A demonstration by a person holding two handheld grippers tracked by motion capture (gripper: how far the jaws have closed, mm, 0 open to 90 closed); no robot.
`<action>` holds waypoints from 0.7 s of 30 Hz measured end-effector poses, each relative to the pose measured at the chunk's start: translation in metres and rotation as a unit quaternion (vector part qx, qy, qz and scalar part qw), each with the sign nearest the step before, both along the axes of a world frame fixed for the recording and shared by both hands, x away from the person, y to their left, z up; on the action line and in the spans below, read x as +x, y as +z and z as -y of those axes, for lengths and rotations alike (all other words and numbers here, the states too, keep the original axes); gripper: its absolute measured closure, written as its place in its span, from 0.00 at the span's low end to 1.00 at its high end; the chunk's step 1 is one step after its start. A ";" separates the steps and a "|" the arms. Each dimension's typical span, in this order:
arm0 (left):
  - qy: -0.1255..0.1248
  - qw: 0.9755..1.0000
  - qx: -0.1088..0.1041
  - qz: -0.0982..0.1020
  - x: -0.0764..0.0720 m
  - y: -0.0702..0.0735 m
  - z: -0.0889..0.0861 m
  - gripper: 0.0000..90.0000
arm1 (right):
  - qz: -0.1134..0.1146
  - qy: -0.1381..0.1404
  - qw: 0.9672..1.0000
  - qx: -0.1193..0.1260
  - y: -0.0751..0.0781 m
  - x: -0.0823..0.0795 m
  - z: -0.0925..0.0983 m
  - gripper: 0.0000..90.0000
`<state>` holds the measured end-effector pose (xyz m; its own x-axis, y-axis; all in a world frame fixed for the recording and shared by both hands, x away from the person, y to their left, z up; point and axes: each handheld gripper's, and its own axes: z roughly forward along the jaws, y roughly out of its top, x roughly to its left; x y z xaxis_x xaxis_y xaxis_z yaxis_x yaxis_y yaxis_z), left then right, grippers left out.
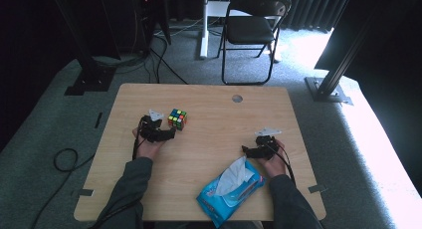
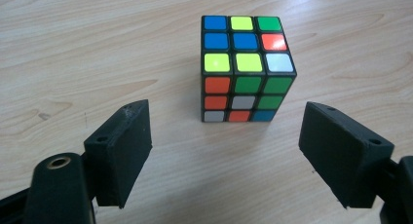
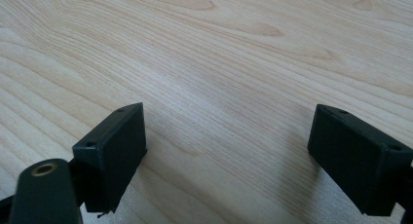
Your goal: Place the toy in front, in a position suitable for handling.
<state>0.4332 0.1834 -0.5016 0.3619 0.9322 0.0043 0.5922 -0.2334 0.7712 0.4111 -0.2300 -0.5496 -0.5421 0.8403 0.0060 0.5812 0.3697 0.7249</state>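
A scrambled Rubik's cube [image 1: 177,119] stands on the wooden table [image 1: 214,109], left of centre. My left gripper [image 1: 170,133] sits just in front of it, open. In the left gripper view the cube [image 2: 246,68] stands a short way beyond the two black jaws, apart from both, and the left gripper [image 2: 225,136] has bare wood between its fingers. My right gripper [image 1: 247,150] rests near the table's right side, beside a blue wet-wipes pack [image 1: 231,188]. The right gripper [image 3: 229,141] is open over bare wood.
The wipes pack lies at the table's front edge with a white wipe sticking out. A round cable hole [image 1: 237,98] is at the back of the table. Beyond the table stands a black folding chair [image 1: 251,25], with metal frame legs at both sides.
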 end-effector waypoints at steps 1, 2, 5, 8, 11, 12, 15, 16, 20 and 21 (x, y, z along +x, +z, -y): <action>0.004 1.000 -0.001 0.000 0.001 0.000 0.001 0.21 | 0.000 0.000 1.000 0.000 0.000 0.000 0.000 0.15; 0.007 1.000 -0.002 0.001 0.003 0.000 0.001 0.20 | 0.000 0.000 1.000 0.000 0.000 0.000 0.000 0.15; 0.008 1.000 -0.005 0.003 0.006 0.000 0.003 0.18 | 0.000 0.000 1.000 0.000 0.000 0.000 0.000 0.15; 0.006 1.000 -0.004 0.001 0.010 -0.001 0.006 0.18 | -0.001 0.000 1.000 -0.001 0.000 0.000 0.000 0.15; 0.008 1.000 -0.012 0.001 0.014 -0.002 0.008 0.18 | 0.000 0.000 1.000 0.000 0.000 0.000 0.000 0.15; 0.007 1.000 -0.011 0.002 0.014 -0.002 0.009 0.18 | 0.000 0.000 1.000 0.000 0.000 0.000 0.000 0.15; 0.006 1.000 -0.006 0.000 0.018 -0.002 0.013 0.18 | 0.000 0.000 1.000 0.000 0.000 0.000 0.000 0.15; 0.006 1.000 -0.006 -0.002 0.020 -0.002 0.014 0.18 | 0.000 0.000 1.000 -0.001 0.000 0.000 0.000 0.15; 0.004 1.000 -0.002 0.002 0.025 -0.003 0.019 0.18 | 0.000 0.000 1.000 0.000 0.000 0.000 0.000 0.15; 0.003 1.000 0.002 0.003 0.027 -0.004 0.020 0.18 | 0.000 0.000 1.000 0.000 0.000 0.000 0.000 0.15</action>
